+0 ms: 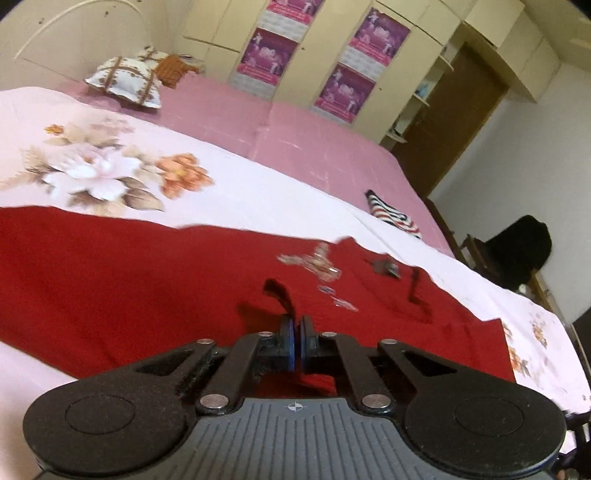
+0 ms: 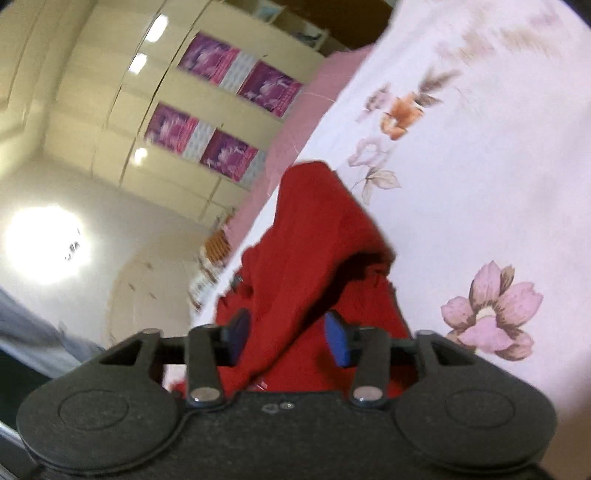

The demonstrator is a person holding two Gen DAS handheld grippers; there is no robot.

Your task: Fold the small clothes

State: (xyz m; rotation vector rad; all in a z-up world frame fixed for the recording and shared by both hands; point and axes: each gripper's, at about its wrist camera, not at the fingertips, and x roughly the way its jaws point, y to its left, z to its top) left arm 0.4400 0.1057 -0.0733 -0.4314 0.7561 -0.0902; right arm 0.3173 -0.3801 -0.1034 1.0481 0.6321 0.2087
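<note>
Red knit fabric, a small garment (image 1: 129,280), lies spread across the near part of the bed in the left wrist view, with a pale sparkly motif (image 1: 317,264) on its right half and a dark strap (image 1: 415,286) beside that; the left gripper (image 1: 295,339) hangs low over its near edge with the blue pads pressed together, and whether any cloth is pinched between them cannot be told; in the right wrist view a fold of the same red garment (image 2: 314,236) rises in a peak between the spread fingers of the right gripper (image 2: 290,336), the blue pads (image 2: 338,339) standing clear of the cloth on either side. Under the garment lies a pale pink bedsheet (image 1: 258,199) printed with flowers (image 1: 99,173); farther off a plain pink cover (image 1: 295,140) runs to the far edge; a striped cloth (image 1: 393,214) sits to the right; a patterned pillow (image 1: 127,79) rests far left; purple posters (image 1: 354,90) hang on cream wardrobes (image 1: 218,26) behind the bed.
</note>
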